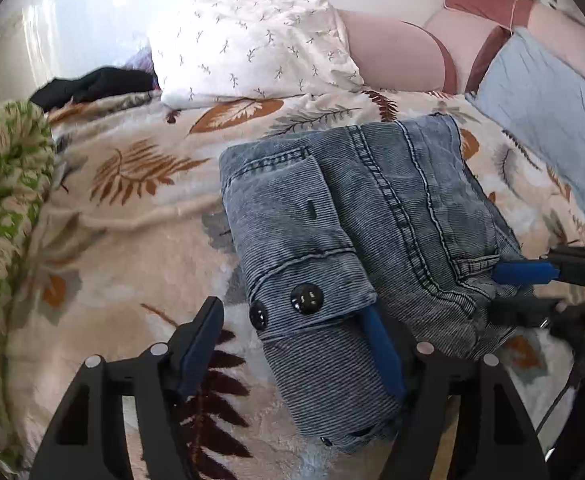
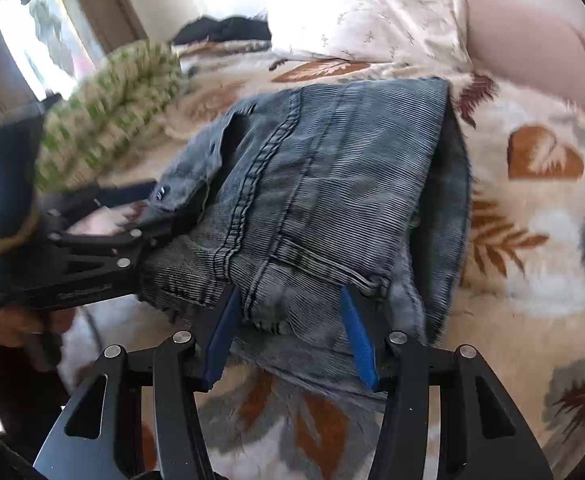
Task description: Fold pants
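The grey-blue corduroy pants [image 1: 372, 216] lie folded into a thick bundle on the leaf-print blanket [image 1: 132, 200]; the waistband flap with two black buttons [image 1: 306, 299] faces me. My left gripper [image 1: 292, 320] is open, its jaws either side of the button flap at the bundle's near end. My right gripper [image 2: 288, 300] is open, its blue pads straddling the bundle's near edge by a belt loop. The pants [image 2: 332, 168] fill the middle of the right wrist view. The right gripper also shows in the left wrist view [image 1: 532, 284], and the left gripper shows in the right wrist view [image 2: 144, 216].
A white patterned pillow [image 1: 252, 40] and a pink headboard [image 1: 392, 52] are behind the pants. A green-and-white blanket [image 1: 4, 184] is bunched at the left, dark clothing [image 1: 96, 84] lies beyond it, and a light blue pillow [image 1: 540, 112] is at the right.
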Motion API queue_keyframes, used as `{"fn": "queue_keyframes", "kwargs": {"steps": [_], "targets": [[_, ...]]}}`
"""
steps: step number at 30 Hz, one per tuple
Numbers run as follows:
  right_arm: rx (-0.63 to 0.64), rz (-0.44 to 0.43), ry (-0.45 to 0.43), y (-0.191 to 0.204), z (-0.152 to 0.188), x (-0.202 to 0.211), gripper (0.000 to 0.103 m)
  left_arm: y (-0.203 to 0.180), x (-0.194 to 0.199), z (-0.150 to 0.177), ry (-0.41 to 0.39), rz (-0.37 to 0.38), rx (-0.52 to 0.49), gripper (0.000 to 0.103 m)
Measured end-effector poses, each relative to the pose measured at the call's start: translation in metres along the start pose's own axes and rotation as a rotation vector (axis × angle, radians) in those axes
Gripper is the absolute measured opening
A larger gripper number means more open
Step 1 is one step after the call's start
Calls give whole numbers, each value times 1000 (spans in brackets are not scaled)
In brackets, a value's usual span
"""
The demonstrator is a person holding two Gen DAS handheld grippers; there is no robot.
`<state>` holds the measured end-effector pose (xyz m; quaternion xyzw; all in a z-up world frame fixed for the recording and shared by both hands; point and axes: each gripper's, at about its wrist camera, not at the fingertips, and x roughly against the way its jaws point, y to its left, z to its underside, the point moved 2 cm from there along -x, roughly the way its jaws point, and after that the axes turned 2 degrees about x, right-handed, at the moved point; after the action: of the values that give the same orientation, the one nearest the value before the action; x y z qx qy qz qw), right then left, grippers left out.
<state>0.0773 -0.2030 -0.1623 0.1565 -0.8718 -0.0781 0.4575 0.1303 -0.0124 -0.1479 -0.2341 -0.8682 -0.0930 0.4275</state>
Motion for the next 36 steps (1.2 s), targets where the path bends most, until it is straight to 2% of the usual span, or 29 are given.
{"fn": "queue_keyframes", "kwargs": {"steps": [1, 2, 3, 4, 6, 7, 9, 11, 14, 15, 17, 18, 21, 22, 24, 25, 28, 30, 33, 35, 36], "targets": [[-38, -27, -1, -6, 0, 3, 48, 1, 0, 0, 1, -5, -6, 76], [-60, -19, -5, -11, -1, 7, 47, 0, 0, 1, 0, -5, -7, 76], [-49, 63, -19, -16, -1, 13, 46, 1, -1, 0, 3, -1, -2, 76], [-44, 78, -29, -18, -1, 18, 45, 2, -1, 1, 6, 5, 9, 77], [-90, 42, -81, -23, -7, 32, 47, 4, -2, 1, 11, 9, 29, 79], [-92, 6, -130, -19, -10, 40, 47, 4, -2, 0, 12, 9, 34, 79], [-65, -44, -158, -5, -16, 42, 47, 3, -3, 0, 14, 7, 39, 79], [-55, -67, -153, 5, -20, 31, 47, 2, -3, 0, 10, 0, 33, 79], [-100, -36, -102, -4, -20, 6, 46, -1, -4, 0, 0, -6, 19, 80], [-127, -27, -69, -11, -18, -2, 39, -1, -4, 0, -3, -7, 14, 80], [-155, -21, -70, -19, -13, -7, 36, -5, -6, -1, -19, -24, -1, 80], [-141, -10, -72, -17, -13, -8, 36, -8, -8, -2, -27, -35, -8, 81], [-83, 51, -72, -8, -13, -11, 37, -7, -11, -5, -28, -96, 30, 94], [-82, 51, -76, -7, -12, -9, 37, -5, -8, -7, -17, -97, 64, 94], [-128, 17, -99, -8, -11, 3, 40, -3, 4, -9, -14, -113, 127, 93], [-140, 13, -124, -8, -10, 15, 41, -8, 15, -9, -37, -141, 135, 93], [-105, 80, -238, 3, -3, 55, 50, -25, 51, -6, -129, -238, 105, 93], [-77, 115, -289, 16, 3, 78, 50, -38, 77, -4, -190, -254, 96, 96], [-17, 196, -326, 41, 11, 99, 55, -53, 113, 1, -263, -284, 112, 103], [15, 237, -341, 53, 17, 109, 66, -59, 132, 3, -290, -303, 103, 103], [30, 255, -355, 59, 21, 116, 67, -60, 137, 4, -290, -312, 99, 103]]}}
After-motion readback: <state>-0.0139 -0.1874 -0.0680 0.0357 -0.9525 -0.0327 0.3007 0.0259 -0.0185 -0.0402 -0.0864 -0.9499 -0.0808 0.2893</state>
